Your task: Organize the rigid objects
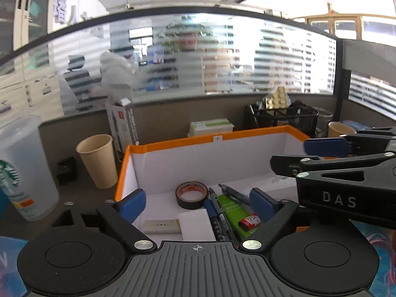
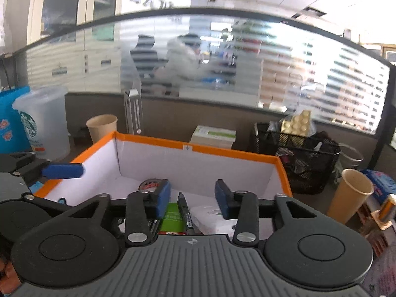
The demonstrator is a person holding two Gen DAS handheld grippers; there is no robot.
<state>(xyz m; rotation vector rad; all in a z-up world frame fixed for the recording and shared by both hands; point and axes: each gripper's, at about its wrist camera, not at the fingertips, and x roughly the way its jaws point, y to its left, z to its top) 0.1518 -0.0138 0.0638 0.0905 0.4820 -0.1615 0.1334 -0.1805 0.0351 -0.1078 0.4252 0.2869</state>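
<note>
An orange-rimmed box with white walls holds a black tape roll, two dark pens, a green flat pack, a small red-and-white item, a white block and a beige flat piece. My left gripper hangs over the box's near end, open wide, with nothing touching its pads. My right gripper stands partly open above a pen and the green pack, gripping nothing. It reaches in from the right in the left wrist view, blue pad showing.
A paper cup and a translucent plastic cup stand left of the box. Behind it are a stack of small cartons and a black mesh basket. Another paper cup is at the right. A glass partition closes the back.
</note>
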